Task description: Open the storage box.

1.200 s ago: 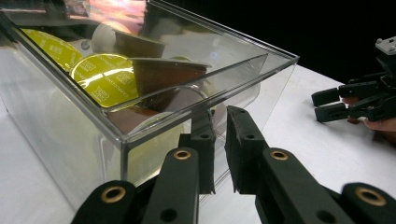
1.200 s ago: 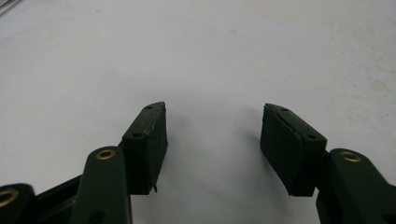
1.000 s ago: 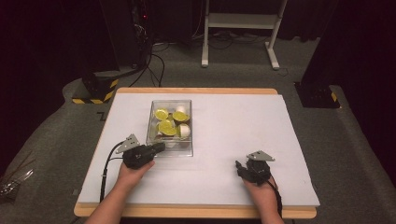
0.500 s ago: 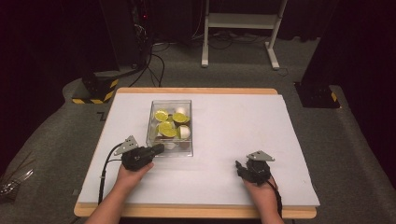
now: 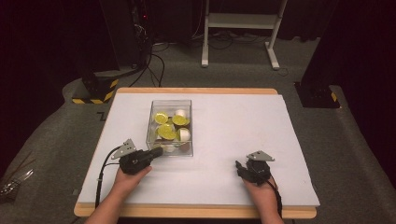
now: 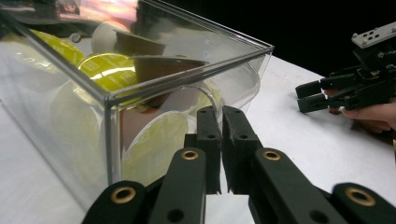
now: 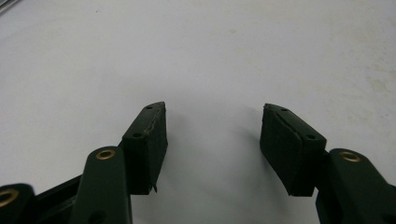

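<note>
A clear plastic box [image 5: 150,125] stands on the white table, holding several coffee capsules with yellow-green lids [image 5: 166,132] and a white one [image 5: 185,134]. My left gripper [image 5: 159,151] lies at the box's near left corner. In the left gripper view its jaws are shut [image 6: 221,112], tips right at the box wall [image 6: 187,74], and I see nothing between them. Yellow capsules [image 6: 105,70] show through that wall. My right gripper [image 5: 239,167] rests at the table's near right, jaws open [image 7: 212,116] over bare table surface. It also appears far off as the right gripper [image 6: 308,95].
The white table sheet [image 5: 233,121] stretches wide to the right of the box and between the two hands. A cable [image 5: 100,172] trails from the left gripper toward the front edge. Beyond the table are dark floor, cables and a white stand [image 5: 238,21].
The left gripper has shifted slightly back toward the person along the box's near wall. The right hand has stayed still.
</note>
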Action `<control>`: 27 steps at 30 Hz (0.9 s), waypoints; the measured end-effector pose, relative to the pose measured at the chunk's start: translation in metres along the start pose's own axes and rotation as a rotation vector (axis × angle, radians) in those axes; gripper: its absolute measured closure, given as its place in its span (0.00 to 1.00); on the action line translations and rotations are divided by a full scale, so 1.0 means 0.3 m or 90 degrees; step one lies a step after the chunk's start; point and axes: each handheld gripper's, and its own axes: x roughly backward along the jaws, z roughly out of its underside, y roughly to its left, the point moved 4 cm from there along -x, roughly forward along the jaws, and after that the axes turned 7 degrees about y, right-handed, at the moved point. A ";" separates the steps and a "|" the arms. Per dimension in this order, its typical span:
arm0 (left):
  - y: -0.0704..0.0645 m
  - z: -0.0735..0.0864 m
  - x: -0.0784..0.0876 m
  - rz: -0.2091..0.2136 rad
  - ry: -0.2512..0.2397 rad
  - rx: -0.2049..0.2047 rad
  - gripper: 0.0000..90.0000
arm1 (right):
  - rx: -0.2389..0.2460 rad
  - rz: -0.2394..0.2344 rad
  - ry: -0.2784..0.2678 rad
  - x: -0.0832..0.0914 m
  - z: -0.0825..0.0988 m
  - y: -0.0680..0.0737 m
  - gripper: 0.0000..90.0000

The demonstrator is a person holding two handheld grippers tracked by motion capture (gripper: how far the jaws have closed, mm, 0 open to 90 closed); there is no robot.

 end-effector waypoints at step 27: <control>-0.013 -0.022 -0.050 0.022 0.009 0.010 0.72 | 0.000 0.000 0.000 0.000 0.000 0.000 0.46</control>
